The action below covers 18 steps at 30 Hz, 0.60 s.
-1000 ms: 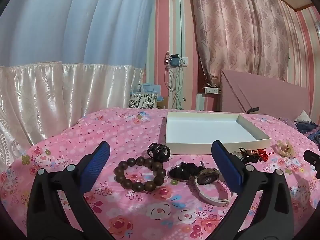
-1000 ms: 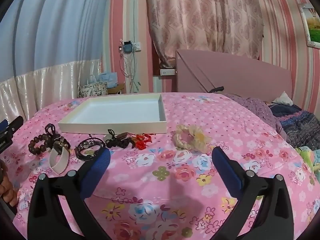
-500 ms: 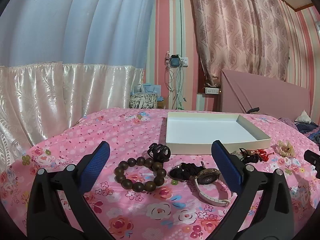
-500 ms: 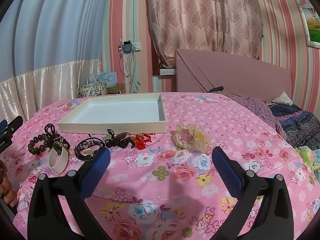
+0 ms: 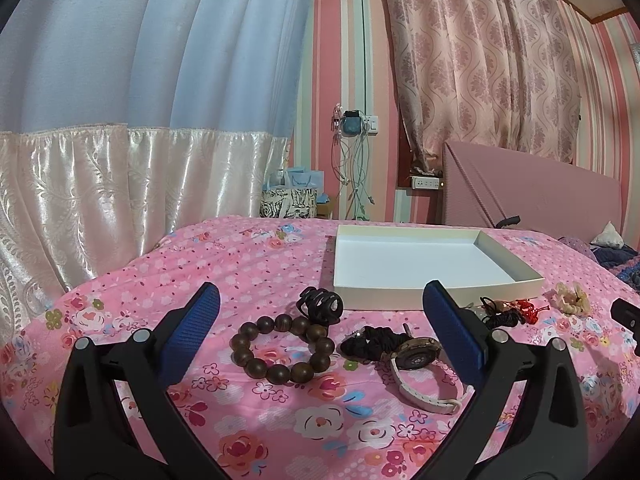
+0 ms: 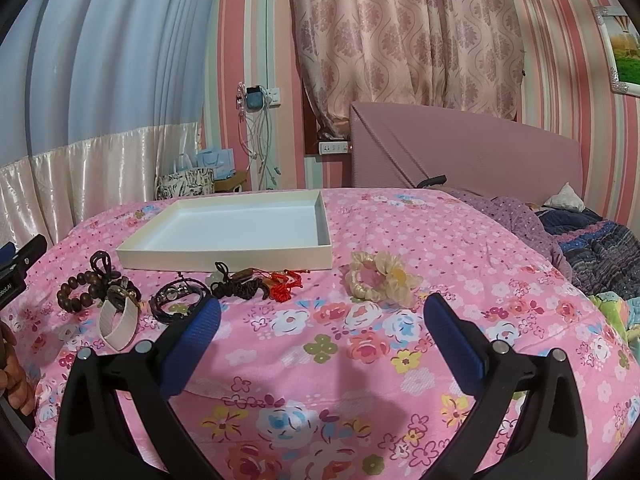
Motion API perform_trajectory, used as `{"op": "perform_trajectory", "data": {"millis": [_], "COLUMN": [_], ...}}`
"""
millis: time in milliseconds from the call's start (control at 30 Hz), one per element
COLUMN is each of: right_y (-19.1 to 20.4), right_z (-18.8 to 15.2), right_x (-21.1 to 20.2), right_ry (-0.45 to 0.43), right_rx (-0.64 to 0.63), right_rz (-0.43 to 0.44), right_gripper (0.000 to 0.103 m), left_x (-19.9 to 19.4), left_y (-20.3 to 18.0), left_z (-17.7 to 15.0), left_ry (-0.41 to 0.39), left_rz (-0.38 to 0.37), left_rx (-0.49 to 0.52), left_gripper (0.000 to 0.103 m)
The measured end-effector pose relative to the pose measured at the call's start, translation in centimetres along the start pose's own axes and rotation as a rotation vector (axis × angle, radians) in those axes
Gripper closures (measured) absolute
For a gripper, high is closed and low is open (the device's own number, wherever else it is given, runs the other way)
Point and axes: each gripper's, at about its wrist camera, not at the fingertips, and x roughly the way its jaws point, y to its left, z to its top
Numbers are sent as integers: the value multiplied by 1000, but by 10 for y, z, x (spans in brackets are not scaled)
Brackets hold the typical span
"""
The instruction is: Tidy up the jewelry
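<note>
An empty white tray (image 5: 508,286) (image 6: 224,260) sits on the pink floral bedspread. In front of it lie a brown bead bracelet (image 5: 280,348) (image 6: 74,292), a black hair claw (image 5: 320,304), a black scrunchie (image 5: 370,342), a white-strap watch (image 5: 420,376) (image 6: 120,316), a dark cord bracelet (image 6: 176,300), a red-and-black knotted charm (image 5: 506,312) (image 6: 256,284) and a cream scrunchie (image 5: 570,298) (image 6: 380,280). My left gripper (image 5: 320,320) is open, hovering just before the beads and watch. My right gripper (image 6: 322,320) is open, short of the cream scrunchie.
The bed's pink headboard (image 6: 460,152) stands at the back right with dark blankets (image 6: 600,248) beside it. Gift bags (image 5: 290,200) and hanging cables (image 5: 352,168) are by the striped wall. A hand (image 6: 12,380) holding the left gripper shows at the far left edge.
Both views have shifted very slightly; the items on the bed have not moved and both grippers stay open.
</note>
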Motion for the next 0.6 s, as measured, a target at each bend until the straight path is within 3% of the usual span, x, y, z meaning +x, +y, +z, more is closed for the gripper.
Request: {"op": "perform_trajectory", "data": {"millis": [300, 600], "right_y": [1, -1], "right_z": [-1, 0], "right_x": [3, -1], "right_ry": [25, -8], "right_rx": [-4, -4], "right_rz": [3, -14], "right_gripper": [2, 2], "left_x": [-1, -2], "left_y": [4, 12], "left_z": [0, 2], "left_ry": [-1, 6], "left_rz": [6, 7], "left_rx": [2, 8], "left_gripper": [3, 3]}}
